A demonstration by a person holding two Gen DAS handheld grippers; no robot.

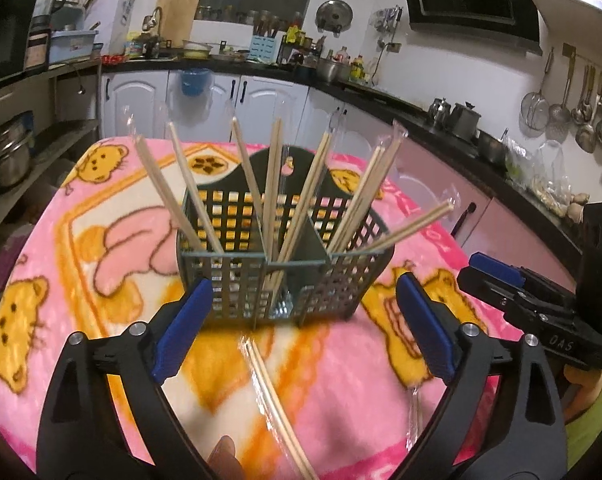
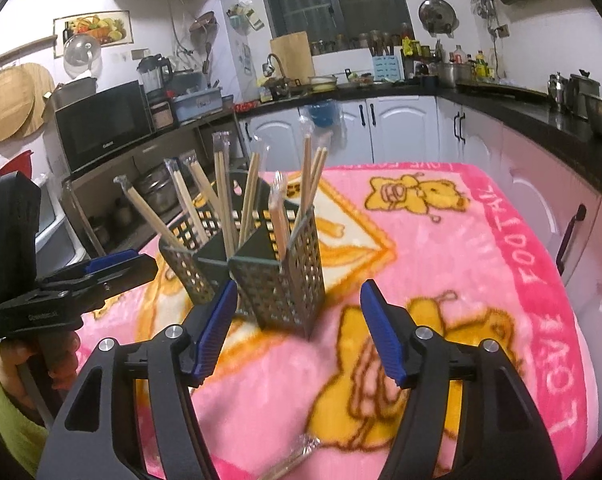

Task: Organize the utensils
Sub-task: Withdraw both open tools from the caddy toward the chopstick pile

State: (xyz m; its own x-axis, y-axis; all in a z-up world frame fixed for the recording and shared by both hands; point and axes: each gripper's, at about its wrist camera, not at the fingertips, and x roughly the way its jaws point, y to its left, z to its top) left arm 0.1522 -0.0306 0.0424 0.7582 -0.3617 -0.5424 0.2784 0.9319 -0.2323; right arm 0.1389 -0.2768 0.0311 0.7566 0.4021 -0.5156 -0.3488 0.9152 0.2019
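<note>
The holder (image 1: 285, 256), a dark perforated caddy with inner dividers, stands upright on the pink bear blanket (image 1: 81, 240), just ahead of both grippers. Wrapped chopsticks (image 1: 279, 188) fan out of its compartments, leaning in every direction; which pair sits in which compartment is hard to read through the crossing sticks, and their lower ends are hidden behind the grid walls. Clear wrapper tips above the sticks all but vanish against the cabinets.

One more wrapped pair (image 1: 277, 408) lies flat on the blanket in front of the holder, between the left gripper's fingers; its near end runs out of the bottom of the left view. A second wrapped item (image 1: 415, 412) lies by the left gripper's right finger, mostly a glint of plastic, contents unclear. In the right view a wrapped end (image 2: 297, 454) shows at the bottom edge, blurred and cut off.

The left gripper (image 1: 303, 328) has its blue pads (image 1: 183, 328) spread wide and holds nothing. The right gripper (image 2: 299, 332) is likewise spread and empty, close to the holder's corner. Each gripper appears side-on at the edge of the other's view, partly cropped.

Behind, a counter (image 2: 501, 100) crowded with pots is too small and warped to sort out.
</note>
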